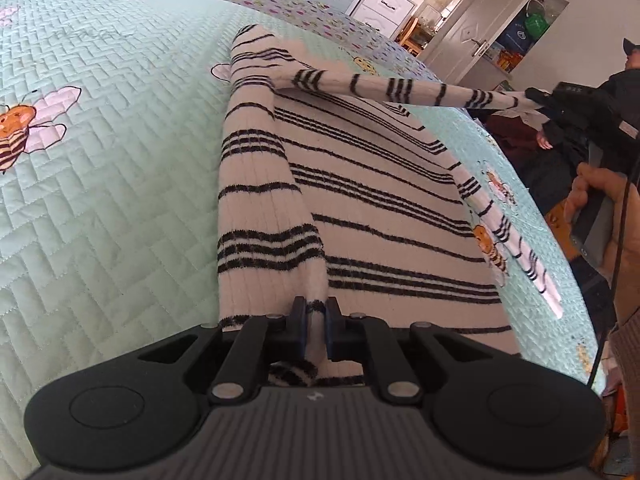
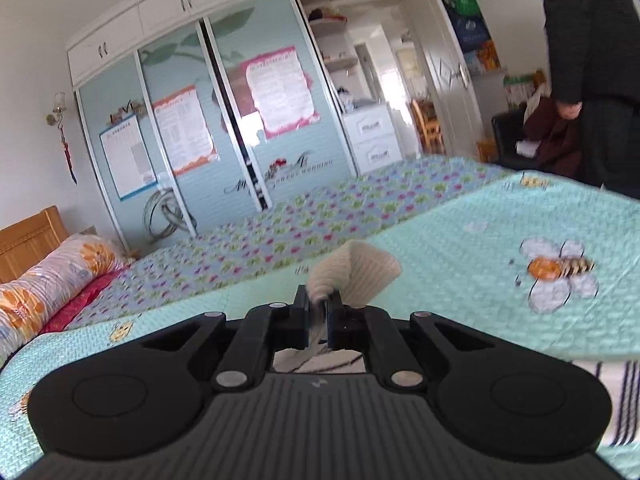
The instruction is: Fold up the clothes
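Note:
A white knit sweater with black stripes [image 1: 372, 208] lies on the mint quilted bedspread [image 1: 104, 168]. My left gripper [image 1: 317, 312] is shut on a fold of its near edge. A sleeve [image 1: 400, 86] stretches taut to the right, up off the bed, into my right gripper [image 1: 536, 98], which a hand [image 1: 588, 196] holds. In the right wrist view my right gripper [image 2: 318, 304] is shut on the white cuff [image 2: 356, 268], which fans out past the fingers. More striped cloth [image 2: 616, 404] shows at the lower right.
A floral blue cover [image 2: 304, 220] lies beyond the mint bedspread, with a pillow [image 2: 48, 280] at the headboard. A wardrobe with sliding doors [image 2: 200, 120] stands behind the bed. A person in dark clothes [image 2: 592, 60] stands at the bed's far right side.

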### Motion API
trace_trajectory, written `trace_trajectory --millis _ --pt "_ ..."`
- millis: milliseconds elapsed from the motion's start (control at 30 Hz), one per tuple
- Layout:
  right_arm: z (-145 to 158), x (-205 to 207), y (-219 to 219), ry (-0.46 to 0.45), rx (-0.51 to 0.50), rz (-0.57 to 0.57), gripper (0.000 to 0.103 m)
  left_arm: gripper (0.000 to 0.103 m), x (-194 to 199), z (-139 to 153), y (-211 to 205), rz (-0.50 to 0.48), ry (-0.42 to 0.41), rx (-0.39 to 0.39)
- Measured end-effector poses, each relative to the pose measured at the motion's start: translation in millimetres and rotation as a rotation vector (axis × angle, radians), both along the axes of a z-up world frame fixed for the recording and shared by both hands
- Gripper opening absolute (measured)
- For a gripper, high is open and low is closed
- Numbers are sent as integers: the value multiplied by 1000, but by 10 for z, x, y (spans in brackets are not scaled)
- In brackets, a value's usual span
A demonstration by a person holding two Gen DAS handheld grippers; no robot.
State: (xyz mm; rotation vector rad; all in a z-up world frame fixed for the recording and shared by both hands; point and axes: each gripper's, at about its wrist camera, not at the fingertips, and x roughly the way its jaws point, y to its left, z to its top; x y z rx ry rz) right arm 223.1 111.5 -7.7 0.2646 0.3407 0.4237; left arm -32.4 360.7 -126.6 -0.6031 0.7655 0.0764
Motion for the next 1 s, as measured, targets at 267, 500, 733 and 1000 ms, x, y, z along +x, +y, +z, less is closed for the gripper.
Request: trace_trajectory --millis 267,500,733,1000 --pt "-67 56 -93 -15 -57 -65 7 9 39 -68 -75 -40 12 -25" --pt "-140 70 -200 -4 -108 -119 7 9 22 -97 -4 -31 23 -47" --pt "-841 366 -313 255 -257 -160 10 32 -105 -111 193 -56 13 -268" --pt "-1337 -710 -793 485 32 -63 25 41 -746 246 488 88 -88 -338"
